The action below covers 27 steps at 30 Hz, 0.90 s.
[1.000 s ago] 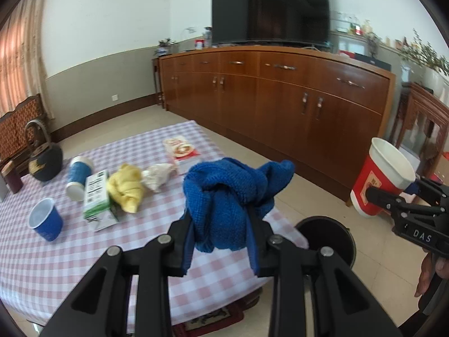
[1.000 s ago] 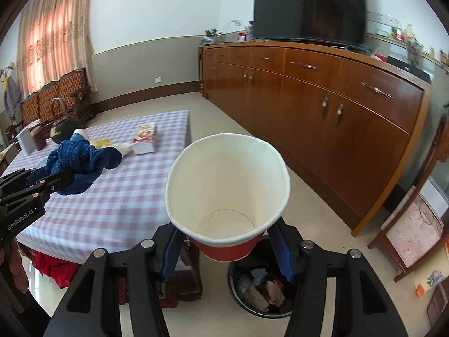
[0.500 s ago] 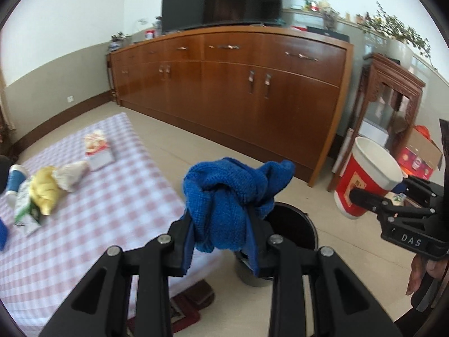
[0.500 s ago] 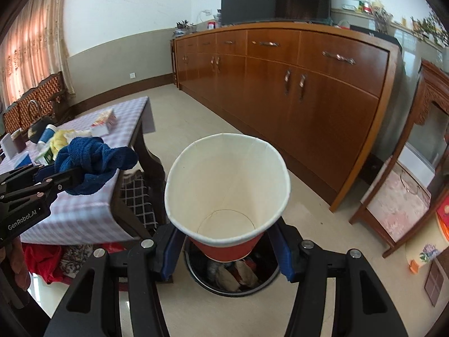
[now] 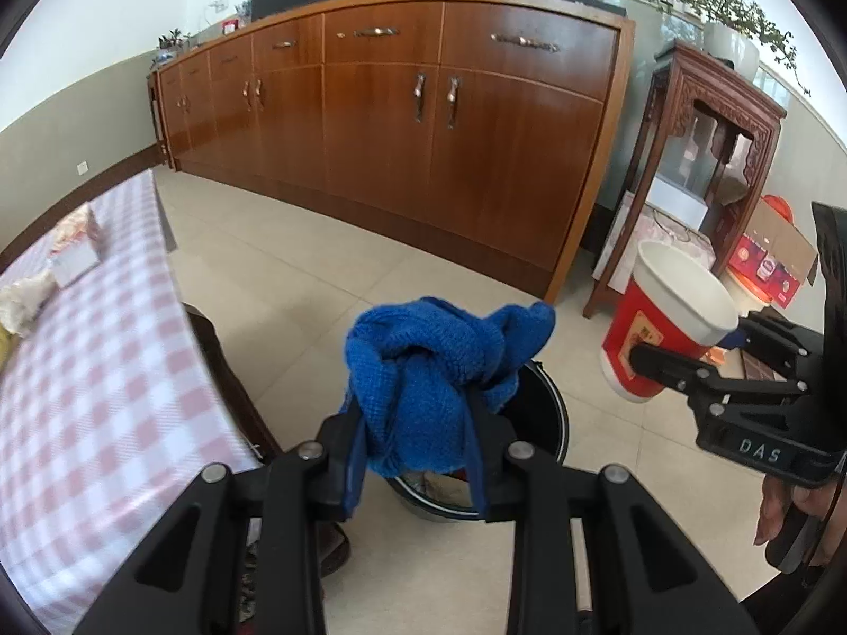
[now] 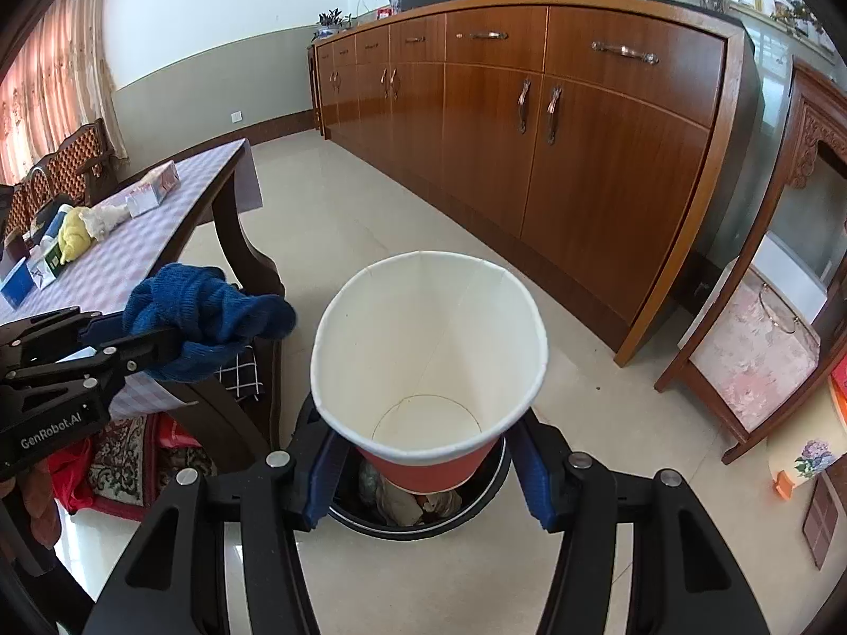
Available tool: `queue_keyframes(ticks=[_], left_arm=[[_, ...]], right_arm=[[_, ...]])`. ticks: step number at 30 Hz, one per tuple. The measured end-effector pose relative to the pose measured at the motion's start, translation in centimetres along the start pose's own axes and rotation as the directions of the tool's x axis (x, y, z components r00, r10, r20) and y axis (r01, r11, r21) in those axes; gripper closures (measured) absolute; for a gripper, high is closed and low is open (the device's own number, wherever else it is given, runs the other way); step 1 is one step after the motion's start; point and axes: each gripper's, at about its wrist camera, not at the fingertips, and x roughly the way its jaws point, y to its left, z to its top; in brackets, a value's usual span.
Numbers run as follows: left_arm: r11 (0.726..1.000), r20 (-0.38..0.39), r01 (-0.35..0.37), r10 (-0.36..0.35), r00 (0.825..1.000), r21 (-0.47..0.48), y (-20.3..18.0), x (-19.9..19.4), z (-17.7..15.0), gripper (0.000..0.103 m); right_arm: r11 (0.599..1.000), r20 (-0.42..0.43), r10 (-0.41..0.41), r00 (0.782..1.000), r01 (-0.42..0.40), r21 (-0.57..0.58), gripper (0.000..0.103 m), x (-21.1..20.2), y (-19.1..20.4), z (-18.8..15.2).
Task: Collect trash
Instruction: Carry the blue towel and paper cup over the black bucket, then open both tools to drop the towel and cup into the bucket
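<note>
Left gripper (image 5: 418, 439): closed on a blue cloth (image 5: 434, 365), seen low in the centre of the left view; the bundle is pinched between the fingers and rises above them.
Right gripper (image 6: 423, 468): closed around a paper cup (image 6: 429, 354), low centre of the right view, gripped by its red lower wall.
Bin (image 6: 476, 513): a dark round bin on the floor, directly below the cup in the right view and just behind the cloth in the left view; crumpled scraps are seen inside.
Cloth handling: judged soft, light and limp; no fixed long axis, one loose end flopping toward the right of the frame. It is best held by the bunched middle, as now.
Cup handling: judged light, thin-walled and easily crushed; best held low on the wall, where it is stiffer.
Cup direction: long axis tilted, the open mouth facing up toward the camera, the base pointing down at the bin.
Table (image 6: 132, 243): left edge of the right view, more litter lying on it.
</note>
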Motion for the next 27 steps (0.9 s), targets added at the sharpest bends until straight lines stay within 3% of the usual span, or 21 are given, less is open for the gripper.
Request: queue_keyframes(ticks=[14, 22, 24, 25, 26, 27], left_arm=[[0.999, -0.153, 0.026, -0.023, 0.988, 0.02, -0.9, 7.9, -3.0, 0.071], [0.997, -0.253, 0.075, -0.073, 0.965, -0.004, -0.7, 11.7, -4.2, 0.069], [0.998, -0.286, 0.069, -0.067, 0.956, 0.0, -0.7, 13.1, -4.6, 0.056], [0.999, -0.293, 0.052, -0.051, 0.955, -0.006, -0.5, 13.6, -4.8, 0.042], [0.999, -0.282, 0.043, -0.045, 0.958, -0.014, -0.2, 13.6, -5.0, 0.033], [0.999, -0.276, 0.035, -0.037, 0.96, -0.012, 0.0, 13.4, -5.0, 0.032]], right_arm=[[0.983, -0.126, 0.065, 0.99, -0.085, -0.16, 0.044, 7.0, -0.2, -3.1], [0.956, -0.218, 0.095, 0.971, -0.15, -0.251, 0.043, 11.2, 0.0, -4.9], [0.943, -0.229, 0.065, 0.971, -0.135, -0.305, 0.034, 12.6, 0.2, -5.6], [0.94, -0.224, 0.017, 0.974, -0.092, -0.33, 0.009, 13.2, 0.0, -6.1], [0.941, -0.238, 0.013, 0.971, -0.092, -0.325, 0.0, 13.6, -0.5, -6.5], [0.947, -0.248, 0.024, 0.968, -0.102, -0.306, 0.0, 13.7, -1.0, -6.6]])
